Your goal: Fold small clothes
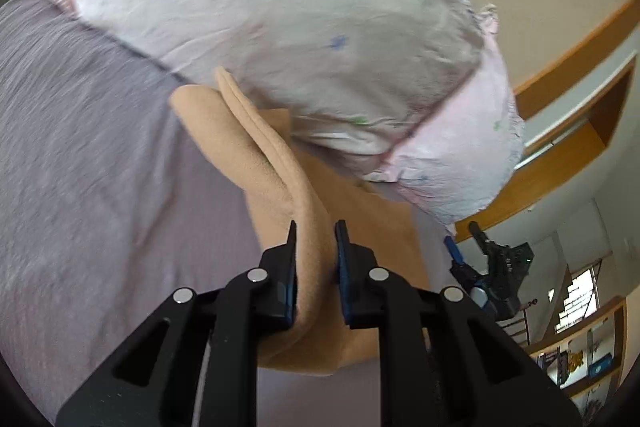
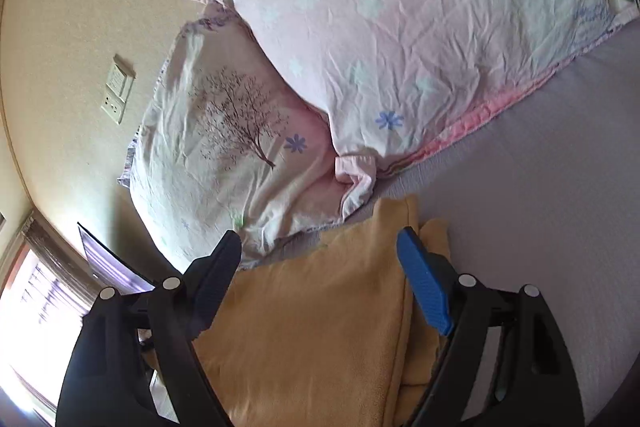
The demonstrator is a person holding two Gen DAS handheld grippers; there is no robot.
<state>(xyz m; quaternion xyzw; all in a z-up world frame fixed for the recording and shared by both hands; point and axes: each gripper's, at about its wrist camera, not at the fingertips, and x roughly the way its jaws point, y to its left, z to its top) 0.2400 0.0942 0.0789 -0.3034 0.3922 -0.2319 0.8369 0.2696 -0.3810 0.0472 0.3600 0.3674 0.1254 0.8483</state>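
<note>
A small tan fleece garment (image 1: 256, 163) lies on the lilac bed sheet (image 1: 100, 147). My left gripper (image 1: 315, 233) is shut on a raised fold of it, the cloth pinched between the two pads and lifted off the sheet. In the right wrist view the same tan garment (image 2: 320, 327) lies flat and partly folded under my right gripper (image 2: 320, 247), whose jaws stand wide apart above it with nothing between them. The right gripper's blue pad (image 2: 424, 287) is over the garment's right edge. The right gripper also shows in the left wrist view (image 1: 464, 247) at the garment's far side.
Two pale pink flowered pillows (image 2: 400, 27) lie at the head of the bed, close behind the garment. A cream wall with a socket plate (image 2: 118, 91) stands behind them. A window (image 2: 32, 307) is at the lower left. Wooden shelving (image 1: 576, 115) is to the right.
</note>
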